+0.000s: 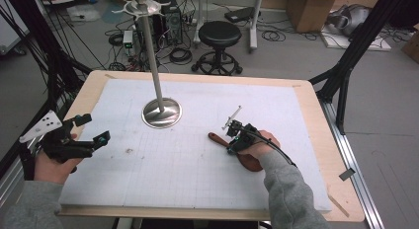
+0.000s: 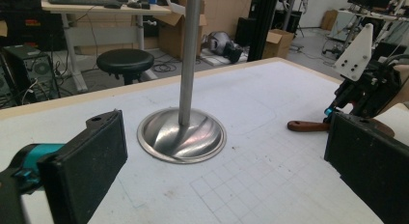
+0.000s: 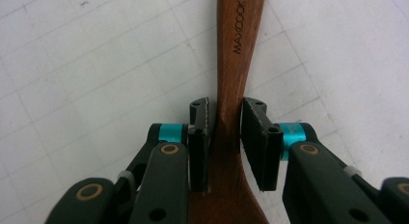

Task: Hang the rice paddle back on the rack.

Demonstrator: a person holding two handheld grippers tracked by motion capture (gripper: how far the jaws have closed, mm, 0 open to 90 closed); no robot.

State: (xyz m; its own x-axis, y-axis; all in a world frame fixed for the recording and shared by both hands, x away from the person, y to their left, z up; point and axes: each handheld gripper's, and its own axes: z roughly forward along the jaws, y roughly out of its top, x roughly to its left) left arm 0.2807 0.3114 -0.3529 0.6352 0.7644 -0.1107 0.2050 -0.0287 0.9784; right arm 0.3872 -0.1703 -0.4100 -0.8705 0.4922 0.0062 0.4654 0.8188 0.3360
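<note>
Right gripper view | wooden spoon (image 3: 235, 79) lies flat on counter (image 1: 197, 160), handle pointing straight ahead | right tongs (image 3: 225, 132) sit narrow around its neck, maybe touching | left tongs (image 2: 217, 171) wide, far off

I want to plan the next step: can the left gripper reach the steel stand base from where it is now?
Probably yes. The left gripper is open, and bare white mat lies between it and the stand base. The wooden spoon lies off toward the right gripper.

Even indoor light, soft shadows, perhaps slight blur
</note>
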